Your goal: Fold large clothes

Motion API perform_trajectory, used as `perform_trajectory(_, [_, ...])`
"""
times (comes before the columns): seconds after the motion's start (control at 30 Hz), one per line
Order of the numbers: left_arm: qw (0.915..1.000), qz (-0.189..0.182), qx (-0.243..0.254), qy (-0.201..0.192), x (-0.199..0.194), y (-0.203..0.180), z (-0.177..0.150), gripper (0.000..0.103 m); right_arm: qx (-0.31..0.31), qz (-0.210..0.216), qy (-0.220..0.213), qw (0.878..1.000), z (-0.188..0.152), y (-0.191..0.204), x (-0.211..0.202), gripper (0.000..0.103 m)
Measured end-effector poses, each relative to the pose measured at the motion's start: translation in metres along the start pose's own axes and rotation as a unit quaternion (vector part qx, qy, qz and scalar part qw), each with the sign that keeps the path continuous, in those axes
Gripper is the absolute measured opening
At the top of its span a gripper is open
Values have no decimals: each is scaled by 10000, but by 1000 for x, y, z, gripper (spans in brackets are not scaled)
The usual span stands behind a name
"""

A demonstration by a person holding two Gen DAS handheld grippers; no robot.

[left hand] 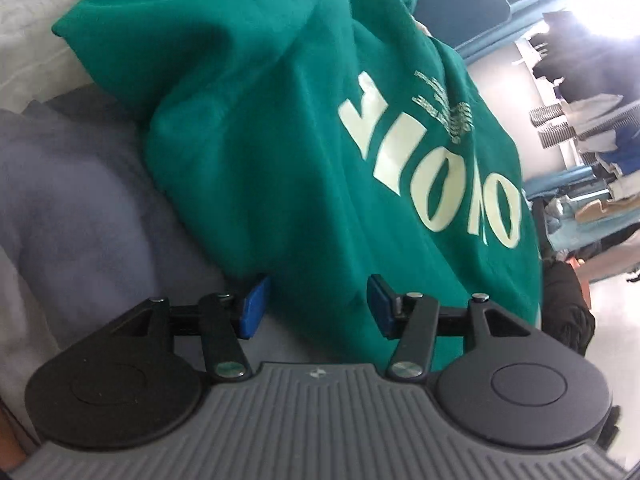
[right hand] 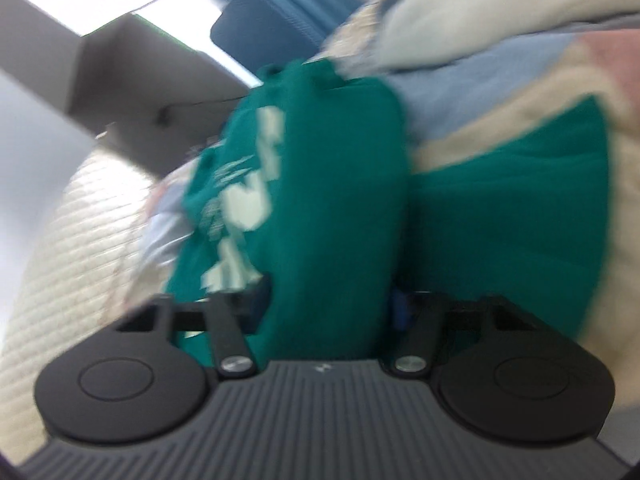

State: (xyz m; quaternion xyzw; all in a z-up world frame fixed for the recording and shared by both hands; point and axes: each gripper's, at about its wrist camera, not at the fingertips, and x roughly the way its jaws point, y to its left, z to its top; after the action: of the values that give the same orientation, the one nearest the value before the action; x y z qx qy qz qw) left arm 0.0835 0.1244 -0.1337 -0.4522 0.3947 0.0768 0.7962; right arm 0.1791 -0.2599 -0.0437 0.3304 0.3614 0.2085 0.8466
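A green sweatshirt with pale lettering lies folded into a bundle on a bed. My left gripper is open, its blue pads on either side of the sweatshirt's near edge, with cloth between them. In the blurred right wrist view, the same sweatshirt fills the gap of my right gripper. The jaws stand wide apart with a thick fold of the cloth between them. Whether the pads press on it I cannot tell.
The bedding under the sweatshirt is a lilac-grey blanket and a cream quilt. A blue headboard cushion stands behind. Shelves with piled clothes are at the right.
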Motion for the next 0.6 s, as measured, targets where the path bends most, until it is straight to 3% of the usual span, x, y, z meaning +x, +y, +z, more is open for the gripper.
perform_trajectory(0.03, [10000, 21, -57, 22, 3, 1, 2, 60, -215, 110, -35, 9997, 2, 8, 0, 19])
perform_trajectory(0.07, [9999, 0, -135, 64, 5, 1, 3, 61, -400, 221, -93, 9989, 4, 16, -1, 14])
perform_trajectory(0.13, [9995, -76, -298, 119, 7, 2, 4, 62, -610, 558, -314, 9961, 8, 28, -8, 11])
perform_trajectory(0.27, [9988, -293, -366, 122, 5, 4, 4, 62, -628, 939, -1237, 9859, 25, 38, -34, 10])
perform_trajectory(0.4, [9970, -593, -415, 268, 9, 2, 3, 62, -457, 337, -1636, 9849, 39, 19, -36, 10])
perform_trajectory(0.6, [9950, -711, -450, 534, 11, -2, 0, 67, -324, -596, -1524, 9860, 40, -14, -9, 9])
